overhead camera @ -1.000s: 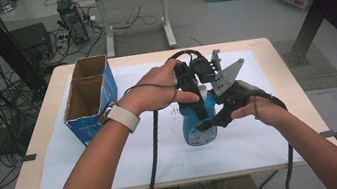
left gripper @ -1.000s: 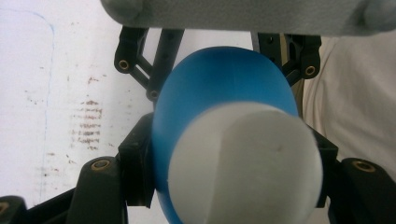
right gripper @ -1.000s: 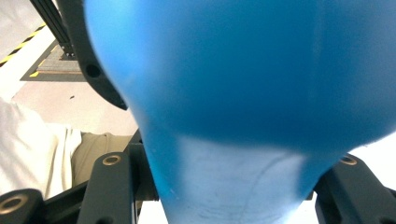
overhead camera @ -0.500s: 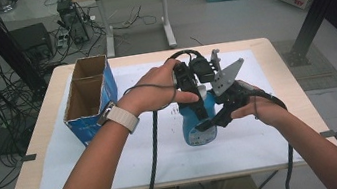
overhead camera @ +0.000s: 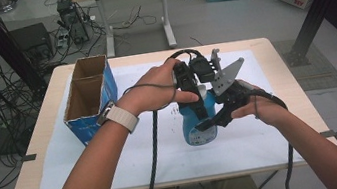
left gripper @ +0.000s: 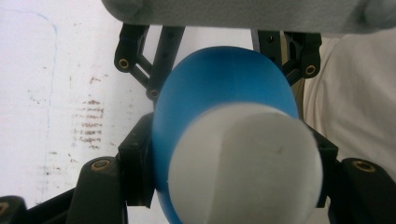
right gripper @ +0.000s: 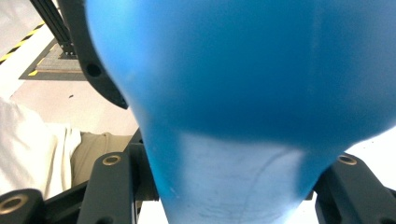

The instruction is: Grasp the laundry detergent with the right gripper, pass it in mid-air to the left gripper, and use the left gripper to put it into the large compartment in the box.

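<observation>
High view frames the middle of the table (overhead camera: 52,142), where a blue bottle (overhead camera: 199,128) is kept upright on a white sheet (overhead camera: 166,160) by both tools at once. The left gripper (overhead camera: 197,101) is brought down from above, and its jaws are pressed on the white cap (left gripper: 245,163) and the neck of the bottle, one jaw at each side, as is seen in the left gripper view. The right gripper (overhead camera: 213,118) is brought in from the side, lower down, and its jaws are clamped on the blue body, with the bottle wall squeezed between them in the right gripper view.

This double hold is judged to have a purpose: the body is kept steady by the right tool so that the cap can be turned or pulled by the left one without the bottle spinning or tipping. The grip on the cap is placed across its width, which should give the best purchase for a twist.

A cardboard box (overhead camera: 87,100) with two open compartments is left at the left side of the table, well apart from the bottle, and it is not touched by either hand.
</observation>
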A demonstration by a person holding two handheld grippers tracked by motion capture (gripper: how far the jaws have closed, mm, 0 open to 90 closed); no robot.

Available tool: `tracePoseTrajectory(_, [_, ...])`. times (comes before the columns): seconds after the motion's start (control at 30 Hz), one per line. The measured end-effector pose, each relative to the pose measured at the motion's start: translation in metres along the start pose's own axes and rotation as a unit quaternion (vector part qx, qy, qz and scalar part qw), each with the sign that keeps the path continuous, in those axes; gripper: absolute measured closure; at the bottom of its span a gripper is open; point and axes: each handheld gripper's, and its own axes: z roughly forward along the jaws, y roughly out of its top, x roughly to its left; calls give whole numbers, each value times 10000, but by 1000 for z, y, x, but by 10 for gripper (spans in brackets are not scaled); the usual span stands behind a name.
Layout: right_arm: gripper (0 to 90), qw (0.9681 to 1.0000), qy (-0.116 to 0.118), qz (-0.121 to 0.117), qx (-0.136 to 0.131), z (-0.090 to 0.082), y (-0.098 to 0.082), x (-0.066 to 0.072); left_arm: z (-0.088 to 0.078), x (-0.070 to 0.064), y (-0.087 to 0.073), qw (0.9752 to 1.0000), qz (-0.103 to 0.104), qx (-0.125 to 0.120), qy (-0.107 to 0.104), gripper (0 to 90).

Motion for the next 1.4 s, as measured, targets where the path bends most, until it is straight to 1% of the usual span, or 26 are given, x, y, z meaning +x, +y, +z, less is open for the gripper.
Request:
tracePoseTrajectory(0.07, [437, 10000, -48, -44, 12, 0, 0, -1, 0, 0, 0, 10000, -17, -34, 35, 375])
tracePoseTrajectory(0.13, [438, 10000, -3, -4, -11, 0, 0, 0, 0, 0, 0, 10000, -22, -36, 54, 375])
tracePoseTrajectory(0.23, [438, 10000, -2, -5, -8, 0, 1, 0, 0, 0, 0, 10000, -14, -3, 11, 375])
tracePoseTrajectory(0.27, [437, 10000, -42, -48, 16, 0, 1, -1, -1, 0, 0, 10000, -25, -5, 17, 375])
tracePoseTrajectory(0.3, [438, 10000, -15, -24, 6, -1, 1, -1, -1, 0, 0, 10000, -22, -6, 22, 375])
tracePoseTrajectory(0.33, [438, 10000, -52, -45, -1, 0, 1, -1, -1, 0, 0, 10000, -19, -7, 18, 375])
tracePoseTrajectory(0.4, [438, 10000, 5, 42, -17, -1, 1, 0, -1, 0, 1, 10000, -11, -3, 24, 374])
tracePoseTrajectory(0.47, [438, 10000, 2, 42, -14, -1, 1, 0, -1, 0, 0, 10000, -14, -7, 17, 375])
tracePoseTrajectory(0.5, [437, 10000, 2, -1, -25, -1, 1, 0, -1, 0, 0, 10000, -14, -3, 8, 375])
tracePoseTrajectory(1.1, [437, 10000, 16, 14, -25, 0, 1, 0, -1, 0, -1, 10000, -37, -34, 23, 374])
tracePoseTrajectory(1.17, [437, 10000, -33, -32, -5, 0, 1, -1, -1, 0, -1, 10000, -37, -39, 21, 374])
tracePoseTrajectory(1.2, [437, 10000, 22, 23, -25, 0, 1, 0, -1, 0, -1, 10000, -35, -23, 12, 374])
tracePoseTrajectory(1.23, [437, 10000, -6, -17, -16, 0, 1, -1, -1, 0, -1, 10000, -36, -43, 26, 374])
tracePoseTrajectory(1.4, [437, 10000, -6, -9, 1, 0, 1, 0, 0, 0, -1, 10000, -40, -35, 9, 374])
